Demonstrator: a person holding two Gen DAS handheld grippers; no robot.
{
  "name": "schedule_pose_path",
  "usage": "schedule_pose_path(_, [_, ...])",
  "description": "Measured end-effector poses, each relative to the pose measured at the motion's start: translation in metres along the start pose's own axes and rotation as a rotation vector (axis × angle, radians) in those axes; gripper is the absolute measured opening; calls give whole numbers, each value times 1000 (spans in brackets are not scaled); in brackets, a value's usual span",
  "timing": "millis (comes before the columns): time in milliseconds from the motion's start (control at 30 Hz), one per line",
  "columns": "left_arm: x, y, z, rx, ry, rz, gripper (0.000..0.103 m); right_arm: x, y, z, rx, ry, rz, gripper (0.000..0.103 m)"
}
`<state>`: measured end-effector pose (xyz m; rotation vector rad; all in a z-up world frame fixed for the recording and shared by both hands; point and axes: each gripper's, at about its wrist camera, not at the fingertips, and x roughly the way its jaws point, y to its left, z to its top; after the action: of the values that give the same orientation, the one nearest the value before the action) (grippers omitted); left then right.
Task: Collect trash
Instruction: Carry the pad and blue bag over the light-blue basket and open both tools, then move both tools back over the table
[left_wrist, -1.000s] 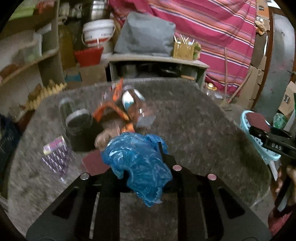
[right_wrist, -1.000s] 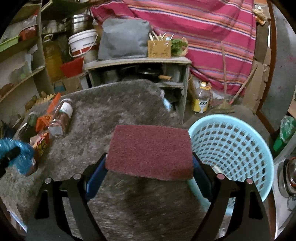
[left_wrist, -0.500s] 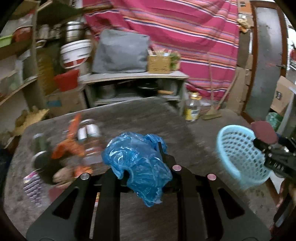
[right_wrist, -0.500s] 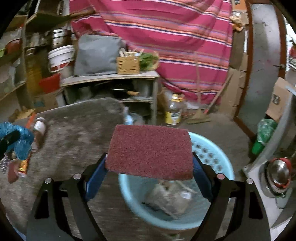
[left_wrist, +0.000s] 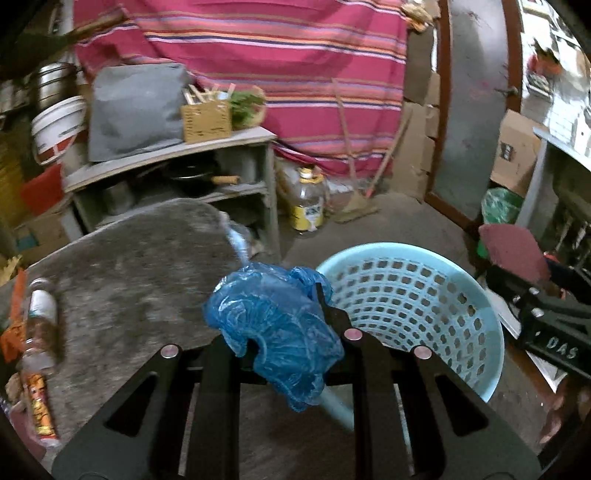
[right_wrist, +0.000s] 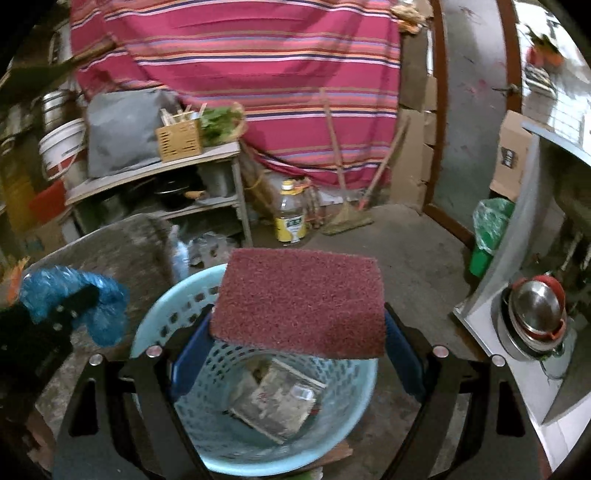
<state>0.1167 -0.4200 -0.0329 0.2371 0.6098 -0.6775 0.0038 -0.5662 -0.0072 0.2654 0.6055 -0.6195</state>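
In a cluttered storeroom with a striped curtain (right_wrist: 236, 55) behind, a pale blue basket (right_wrist: 155, 314) stands on the floor just beside the grey-covered bench (left_wrist: 122, 273). The right gripper (right_wrist: 295, 321) has its fingers clenched on a maroon scouring pad (right_wrist: 299, 299) directly above the basket, so letting go there should drop it cleanly inside. The left gripper (left_wrist: 284, 325), angled downward, pinches a crumpled blue bag (left_wrist: 273, 321) at the near rim and should travel further over the opening before releasing.

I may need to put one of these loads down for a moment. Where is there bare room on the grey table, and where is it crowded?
The grey table is bare across its middle and far end, between the bottle and the light blue basket. Its left edge is crowded with the bottle and orange wrappers. The basket floor is partly taken by a flat packet.
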Motion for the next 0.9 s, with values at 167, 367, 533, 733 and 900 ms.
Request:
schedule_pose_path(167, [23,-20,3,12,32,-35,16,10,-23,-5,74,22,-26,84])
schedule_pose_path(367, [38,-30,9,33,52,-55,23,24,-21,-11,75,55,-2,84])
schedule_pose_path(533, [38,-25,12,27,58,-29,76,32,-22,-13,90,75,1,84])
schedule_pose_path(733, [19,13,11,-42,51,20,89,38,-7,-17,61,100,13,84])
schedule_pose_path(900, [-9,50,1,-80,29,79,96,52,10,-21,53,140,40,85])
